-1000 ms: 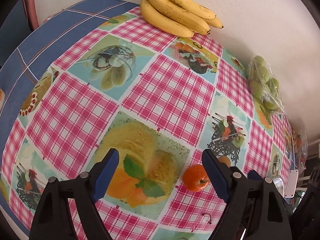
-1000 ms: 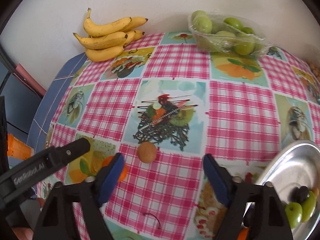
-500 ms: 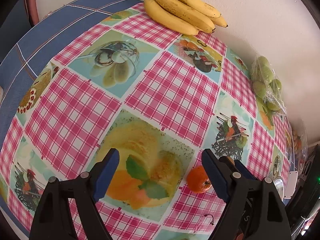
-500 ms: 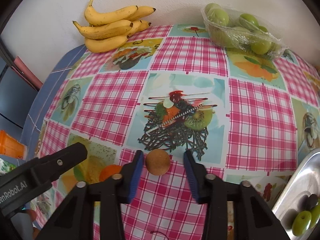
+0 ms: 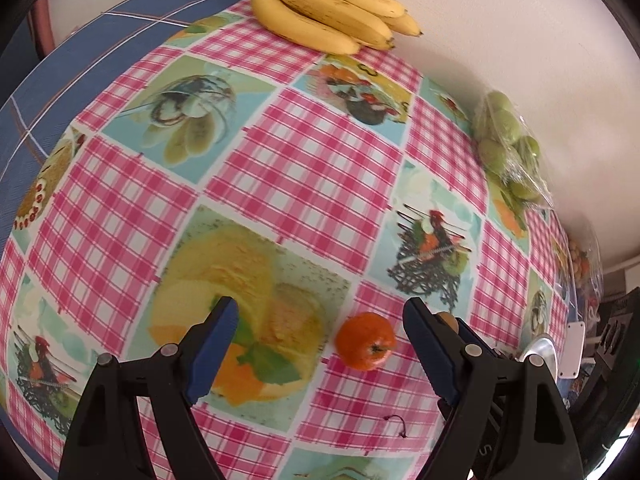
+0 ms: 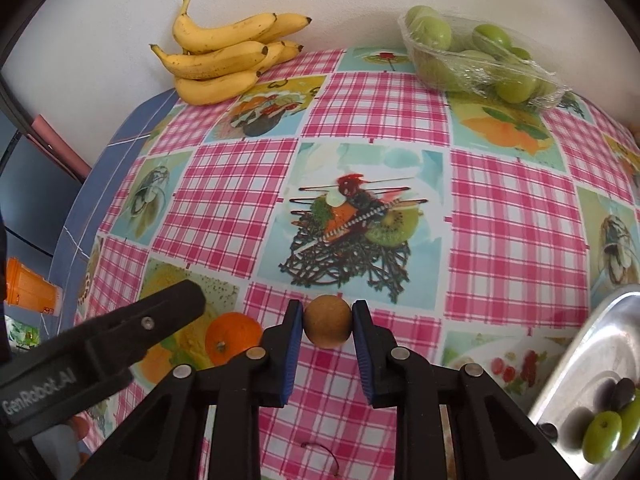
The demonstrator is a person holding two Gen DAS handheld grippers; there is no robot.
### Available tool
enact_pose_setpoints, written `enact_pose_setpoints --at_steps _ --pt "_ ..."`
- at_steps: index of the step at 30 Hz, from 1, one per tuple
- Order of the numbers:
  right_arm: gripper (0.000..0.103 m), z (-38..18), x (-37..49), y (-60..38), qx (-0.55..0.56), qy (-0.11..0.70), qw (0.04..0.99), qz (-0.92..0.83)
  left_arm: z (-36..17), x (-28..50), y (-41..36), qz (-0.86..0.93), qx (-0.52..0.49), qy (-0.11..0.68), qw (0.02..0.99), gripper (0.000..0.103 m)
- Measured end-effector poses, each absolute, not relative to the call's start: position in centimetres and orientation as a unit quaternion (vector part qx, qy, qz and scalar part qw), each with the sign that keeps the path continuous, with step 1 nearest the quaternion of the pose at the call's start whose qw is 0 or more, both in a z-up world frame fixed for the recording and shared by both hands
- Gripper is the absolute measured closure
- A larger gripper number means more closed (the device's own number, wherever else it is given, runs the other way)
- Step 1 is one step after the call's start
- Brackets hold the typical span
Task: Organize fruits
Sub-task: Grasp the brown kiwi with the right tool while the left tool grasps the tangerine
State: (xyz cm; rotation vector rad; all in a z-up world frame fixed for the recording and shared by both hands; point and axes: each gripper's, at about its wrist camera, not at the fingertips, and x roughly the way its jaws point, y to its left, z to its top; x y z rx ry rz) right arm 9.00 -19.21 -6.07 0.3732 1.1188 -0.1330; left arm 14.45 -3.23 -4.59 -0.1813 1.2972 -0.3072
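While fruit is being gathered: two loose pieces lie on the checked tablecloth [image 6: 240, 200].
Right gripper [image 6: 327, 322]: clamped on the small brown fruit [image 6: 327, 326], pads against both sides (a grip low enough to lift it).
Left gripper [image 5: 320, 320]: jaws spread, nothing between the pads.
Orange [image 5: 365, 341]: just left of the brown fruit, likely the left gripper's target.
Metal tray [image 6: 592, 360]: right of the brown fruit, holding green fruits [image 6: 604, 436], the probable destination.

White wall [image 6: 100, 40] behind checked tablecloth [image 6: 240, 200] — perhaps daylight.
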Motion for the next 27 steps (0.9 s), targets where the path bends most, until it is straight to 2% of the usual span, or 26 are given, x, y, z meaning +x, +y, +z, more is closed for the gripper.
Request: enact_pose_setpoints --at_steps 2,5,8,10,14,18,23,25,27 --pt "0.076 -5.9 8.5 -19.5 0.18 0.527 0.828 -0.066 -4.5 14.2 -3.7 -0.151 -0.08 0.6 0.781 0.018" --pt "0.076 -5.7 7.5 -20.1 0.188 0.528 0.825 -0.075 -4.6 14.0 -4.4 -0.163 -0.076 0.603 0.777 0.033" --pt "0.076 -5.5 6.5 -20.6 0.194 0.528 0.823 -0.079 -5.1 13.7 -5.1 -0.17 -0.069 0.609 0.771 0.035" --pt "0.076 -5.3 5.8 -20.7 0.197 0.527 0.823 -0.081 -5.4 13.6 -5.7 -0.176 -0.065 0.614 0.767 0.04" --pt "0.076 -4.9 4.8 -21.1 0.204 0.524 0.822 -0.086 -6.1 13.3 -6.2 -0.178 -0.062 0.623 0.759 0.041" --pt "0.076 -4.4 4.0 -21.3 0.208 0.521 0.823 -0.09 -6.2 13.2 -6.4 -0.183 -0.064 0.625 0.757 0.052" --pt "0.076 -3.9 3.2 -21.4 0.215 0.517 0.824 -0.092 -6.2 13.3 -6.2 -0.181 -0.071 0.625 0.756 0.053" --pt "0.076 -3.6 2.9 -21.3 0.215 0.514 0.825 -0.093 -6.3 13.4 -6.2 -0.181 -0.071 0.625 0.756 0.061" --pt "0.076 -3.3 2.6 -21.2 0.216 0.511 0.826 -0.094 -6.3 13.3 -6.1 -0.179 -0.068 0.625 0.757 0.064"
